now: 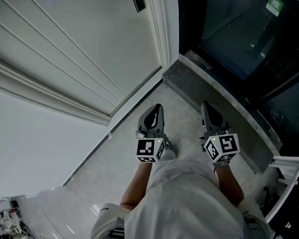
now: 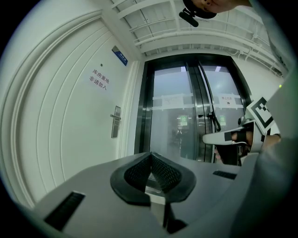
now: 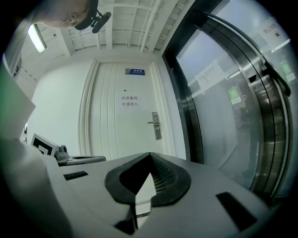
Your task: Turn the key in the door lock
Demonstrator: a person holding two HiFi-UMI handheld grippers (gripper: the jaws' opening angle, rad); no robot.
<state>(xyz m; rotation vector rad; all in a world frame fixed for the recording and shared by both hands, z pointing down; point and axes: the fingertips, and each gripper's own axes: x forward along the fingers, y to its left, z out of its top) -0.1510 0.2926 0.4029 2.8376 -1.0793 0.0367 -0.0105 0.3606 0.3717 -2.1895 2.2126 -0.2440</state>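
A white panelled door (image 3: pixel 116 116) carries a metal lock plate with a lever handle (image 3: pixel 156 124), also seen in the left gripper view as the lock plate (image 2: pixel 115 122). I cannot make out a key at this distance. My left gripper (image 1: pixel 157 108) and right gripper (image 1: pixel 206 106) are held side by side over the pale floor, well short of the door. Both point level. The left gripper (image 2: pixel 150 155) has its jaws together with nothing between them. The right gripper (image 3: pixel 149 155) is likewise shut and empty.
Dark glass sliding doors (image 2: pixel 186 116) stand to the right of the white door, behind a grey stone threshold (image 1: pixel 214 94). A small sign (image 3: pixel 130 101) hangs on the door above the handle. A white frame (image 1: pixel 290 168) stands at the right edge.
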